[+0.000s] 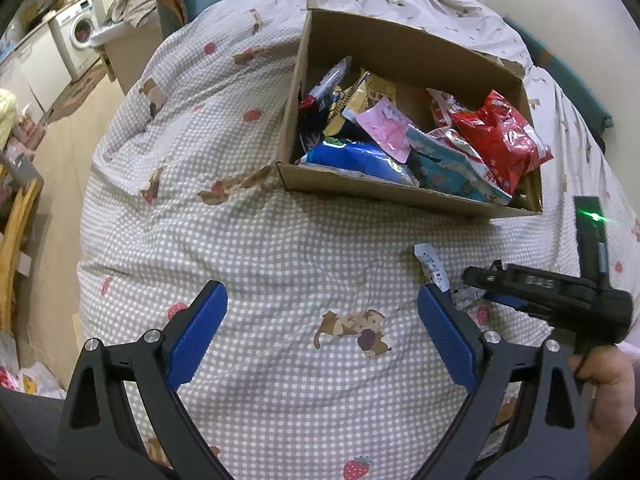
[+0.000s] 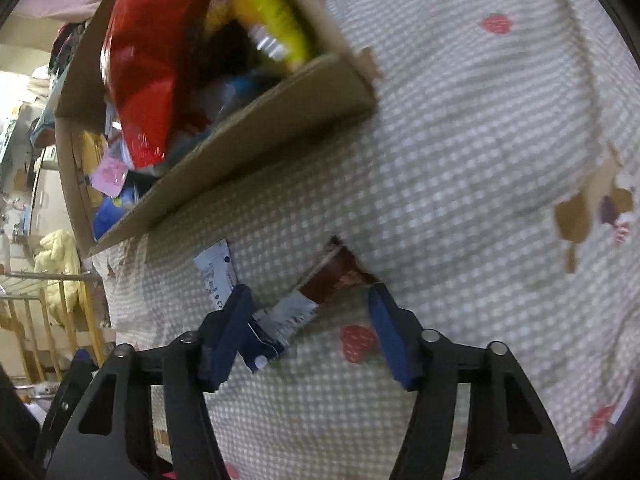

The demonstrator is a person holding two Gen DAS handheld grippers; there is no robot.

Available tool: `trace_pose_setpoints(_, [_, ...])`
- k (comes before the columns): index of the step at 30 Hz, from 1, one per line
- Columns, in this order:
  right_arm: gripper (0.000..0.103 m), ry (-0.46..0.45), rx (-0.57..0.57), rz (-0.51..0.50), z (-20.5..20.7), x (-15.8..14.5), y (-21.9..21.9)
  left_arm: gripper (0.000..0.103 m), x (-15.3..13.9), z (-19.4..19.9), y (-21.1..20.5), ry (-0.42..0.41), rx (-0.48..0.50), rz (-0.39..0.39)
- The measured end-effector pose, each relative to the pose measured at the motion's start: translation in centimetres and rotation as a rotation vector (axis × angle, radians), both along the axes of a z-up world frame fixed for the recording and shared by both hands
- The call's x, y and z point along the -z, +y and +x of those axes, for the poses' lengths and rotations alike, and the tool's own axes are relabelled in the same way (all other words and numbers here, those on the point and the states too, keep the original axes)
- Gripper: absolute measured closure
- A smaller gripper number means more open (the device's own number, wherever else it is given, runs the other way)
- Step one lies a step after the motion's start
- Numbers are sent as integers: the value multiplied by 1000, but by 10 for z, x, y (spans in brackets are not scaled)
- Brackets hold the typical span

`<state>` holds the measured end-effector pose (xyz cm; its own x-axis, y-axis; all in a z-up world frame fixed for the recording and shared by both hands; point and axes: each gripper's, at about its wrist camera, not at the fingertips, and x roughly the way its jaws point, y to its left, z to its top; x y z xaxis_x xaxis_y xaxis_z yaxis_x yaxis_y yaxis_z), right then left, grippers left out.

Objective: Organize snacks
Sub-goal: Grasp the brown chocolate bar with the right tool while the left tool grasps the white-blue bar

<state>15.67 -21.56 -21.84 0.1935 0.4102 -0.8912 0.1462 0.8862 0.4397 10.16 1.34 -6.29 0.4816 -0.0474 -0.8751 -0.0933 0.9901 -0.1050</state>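
- Here, the right gripper [image 2: 308,316] straddles a brown-and-white snack bar [image 2: 316,292] lying slantwise on the bedspread [image 2: 460,152], pads not yet pressing.
- The left gripper [image 1: 322,324] hangs open, farther off.
- The box [image 1: 400,194] sits just beyond.

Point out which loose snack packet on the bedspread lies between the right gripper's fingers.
The brown-and-silver wrapper, lying slantwise between the right gripper's blue fingers. The white printed packet lies outside its left finger, nearer the cardboard box.
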Motion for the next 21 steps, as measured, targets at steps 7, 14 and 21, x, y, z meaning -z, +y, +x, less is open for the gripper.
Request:
trace_pose_setpoints(7, [84, -80, -107, -101, -2, -6, 29, 8, 3, 3, -6, 9, 14, 0])
trace_pose_setpoints(14, [86, -120, -303, -40, -19, -16, 77, 8, 12, 7, 4, 41, -34, -13])
trace_pose_setpoints(21, [86, -163, -191, 21, -20, -38, 37, 9, 29, 14, 15, 84, -70, -37])
